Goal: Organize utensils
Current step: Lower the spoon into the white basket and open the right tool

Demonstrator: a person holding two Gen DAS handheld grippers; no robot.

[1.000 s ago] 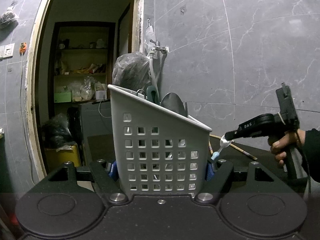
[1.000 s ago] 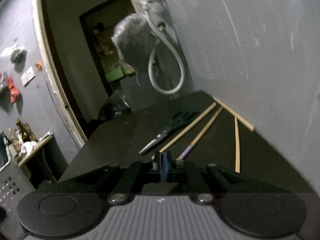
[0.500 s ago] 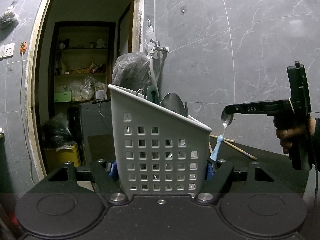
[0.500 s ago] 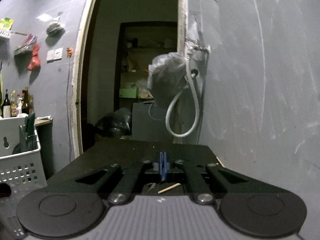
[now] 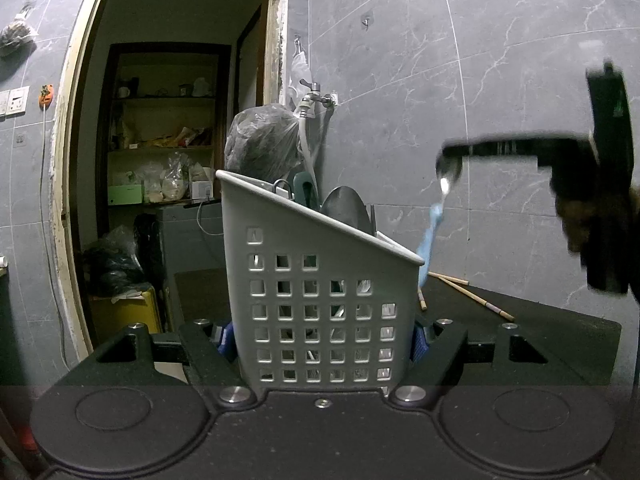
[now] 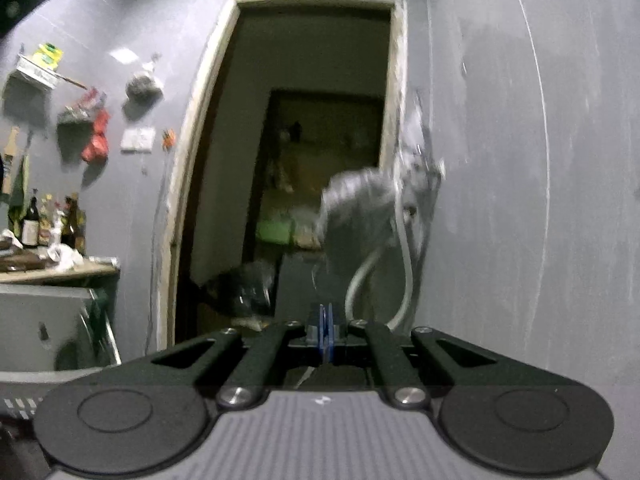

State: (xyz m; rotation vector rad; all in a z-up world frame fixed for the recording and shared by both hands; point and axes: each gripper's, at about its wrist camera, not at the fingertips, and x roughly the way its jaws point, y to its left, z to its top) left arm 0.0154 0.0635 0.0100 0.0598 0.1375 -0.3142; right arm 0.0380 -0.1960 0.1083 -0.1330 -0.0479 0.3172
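My left gripper (image 5: 322,336) is shut on a white perforated utensil basket (image 5: 320,300) that holds a dark ladle (image 5: 346,210), a teal handle and other utensils. My right gripper (image 5: 450,156) shows in the left wrist view, up and right of the basket, shut on the bowl of a metal spoon (image 5: 434,216) with a light blue handle, which hangs down beside the basket's right rim. In the right wrist view the blue pads (image 6: 325,334) are pressed together; the spoon is hidden below them.
Wooden chopsticks (image 5: 468,294) lie on the dark tabletop (image 5: 560,328) behind the basket, by the grey tiled wall. A tap with hose (image 5: 314,100) and a plastic-wrapped bundle (image 5: 262,144) hang behind. An open doorway (image 5: 168,140) is at left.
My right gripper has lifted the spoon off the table, up and towards the basket. The right wrist view swung from the tabletop up to the doorway. The left gripper and basket stayed still.
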